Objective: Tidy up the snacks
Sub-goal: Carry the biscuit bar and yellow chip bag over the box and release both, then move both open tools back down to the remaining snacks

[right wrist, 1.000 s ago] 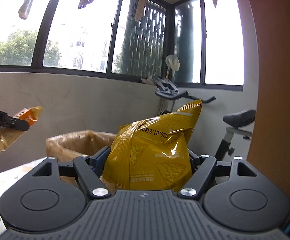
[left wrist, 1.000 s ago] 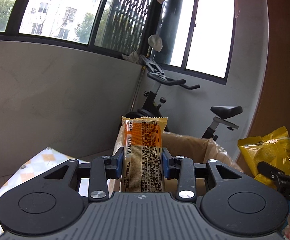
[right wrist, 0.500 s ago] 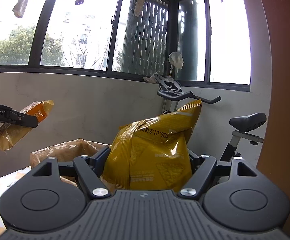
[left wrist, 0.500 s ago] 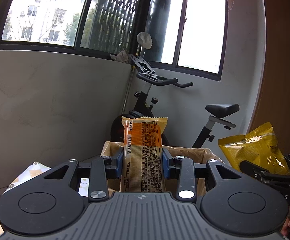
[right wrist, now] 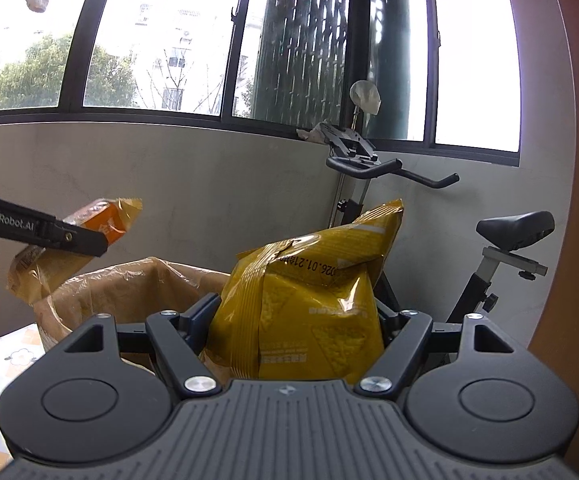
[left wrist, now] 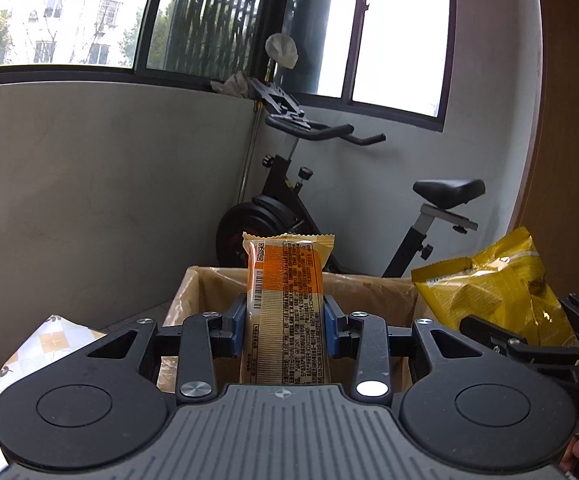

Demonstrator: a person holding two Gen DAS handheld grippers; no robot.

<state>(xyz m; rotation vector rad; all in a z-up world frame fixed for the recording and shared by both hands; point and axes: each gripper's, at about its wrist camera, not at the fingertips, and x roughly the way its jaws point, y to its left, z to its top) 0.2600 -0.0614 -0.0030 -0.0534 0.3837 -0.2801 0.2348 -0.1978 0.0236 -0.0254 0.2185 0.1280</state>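
Patterned tablecloth (left wrist: 45, 344) – bag-lined box (left wrist: 193, 292) beside it; exercise bike (left wrist: 289, 200) behind.

The orange snack pack (left wrist: 284, 312) has its lower end hidden behind the left gripper (left wrist: 284, 320) body, and its small print is too fine to read. The yellow chip bag (right wrist: 305, 304) likewise loses its bottom behind the right gripper (right wrist: 301, 316). The lined box (left wrist: 369, 292) shows only its rim, its inside hidden, and the patterned table (left wrist: 29, 352) is cut off by the picture's edge.
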